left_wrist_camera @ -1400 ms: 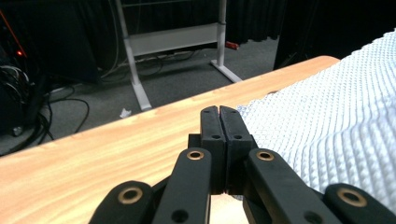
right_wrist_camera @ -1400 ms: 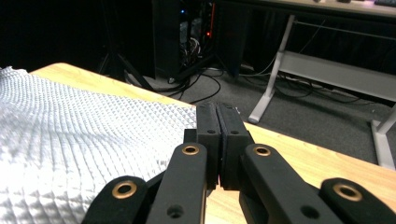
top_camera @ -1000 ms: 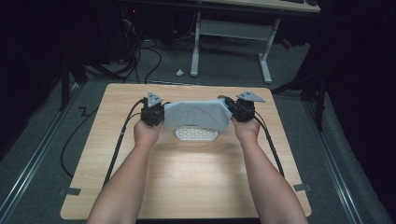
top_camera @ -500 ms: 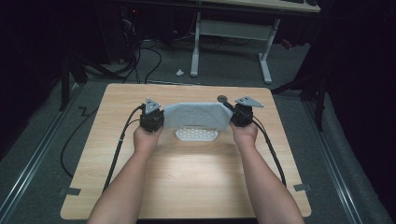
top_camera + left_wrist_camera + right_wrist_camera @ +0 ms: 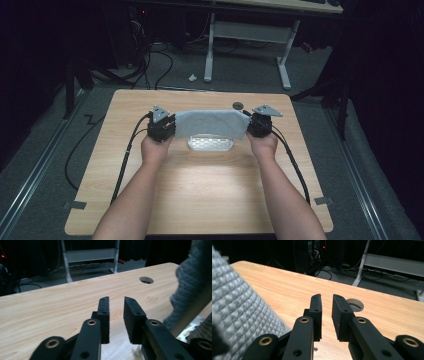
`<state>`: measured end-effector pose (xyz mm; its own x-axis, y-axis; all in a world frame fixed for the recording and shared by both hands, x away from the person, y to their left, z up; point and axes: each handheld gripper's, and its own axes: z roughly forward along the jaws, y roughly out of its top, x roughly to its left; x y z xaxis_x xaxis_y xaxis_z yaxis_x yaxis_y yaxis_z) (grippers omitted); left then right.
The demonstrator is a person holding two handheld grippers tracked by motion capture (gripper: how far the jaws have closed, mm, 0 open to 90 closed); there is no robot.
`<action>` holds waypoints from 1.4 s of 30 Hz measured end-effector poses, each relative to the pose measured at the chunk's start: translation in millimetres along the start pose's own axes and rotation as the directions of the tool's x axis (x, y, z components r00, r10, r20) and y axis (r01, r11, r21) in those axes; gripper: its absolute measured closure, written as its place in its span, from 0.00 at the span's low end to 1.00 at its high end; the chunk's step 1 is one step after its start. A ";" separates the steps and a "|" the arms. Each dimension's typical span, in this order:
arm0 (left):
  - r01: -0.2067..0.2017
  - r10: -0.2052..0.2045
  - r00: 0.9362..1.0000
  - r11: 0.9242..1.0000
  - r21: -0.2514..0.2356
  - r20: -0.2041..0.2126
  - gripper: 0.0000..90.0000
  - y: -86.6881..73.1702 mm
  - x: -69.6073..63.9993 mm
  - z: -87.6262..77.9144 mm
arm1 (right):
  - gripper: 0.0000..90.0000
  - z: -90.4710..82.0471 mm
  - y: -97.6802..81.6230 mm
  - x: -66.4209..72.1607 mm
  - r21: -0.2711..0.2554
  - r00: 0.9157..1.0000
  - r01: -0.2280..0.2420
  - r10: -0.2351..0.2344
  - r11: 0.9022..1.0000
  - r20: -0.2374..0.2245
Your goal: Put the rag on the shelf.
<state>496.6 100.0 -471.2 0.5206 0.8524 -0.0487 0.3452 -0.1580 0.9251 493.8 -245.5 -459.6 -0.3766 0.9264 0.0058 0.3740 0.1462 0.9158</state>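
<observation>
Parted tool [image 5: 116, 315] beside grey cloth [image 5: 190, 285]

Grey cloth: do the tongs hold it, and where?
No: left tongs and right tongs gape empty. The grey cloth spans between them; what holds its ends cannot be told.

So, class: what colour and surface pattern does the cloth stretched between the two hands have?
Grey cloth, with a raised waffle-like grid texture; the right gripper view shows it best.
</observation>
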 end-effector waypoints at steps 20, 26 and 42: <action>0.028 -0.028 0.999 1.000 -0.013 -0.042 0.75 8.0 11.9 -10.8 | 0.86 -12.0 8.6 -13.9 -0.023 1.000 0.001 -0.001 1.000 0.029; 0.012 -0.012 0.998 1.000 -0.003 -0.058 0.75 8.5 16.5 -16.8 | 0.85 -17.7 9.1 -18.7 -0.030 0.999 -0.004 0.005 1.000 0.043; 0.038 -0.037 0.996 0.999 0.010 -0.080 0.72 0.2 24.8 -40.4 | 0.82 -43.2 1.4 -20.8 -0.038 0.997 0.036 -0.033 0.999 0.073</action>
<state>478.1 141.2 -457.1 0.4429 0.8950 -0.0523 0.3728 -0.1308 0.9187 465.6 -279.5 -441.2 -0.3253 0.9441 -0.0536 0.3276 0.1656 0.9302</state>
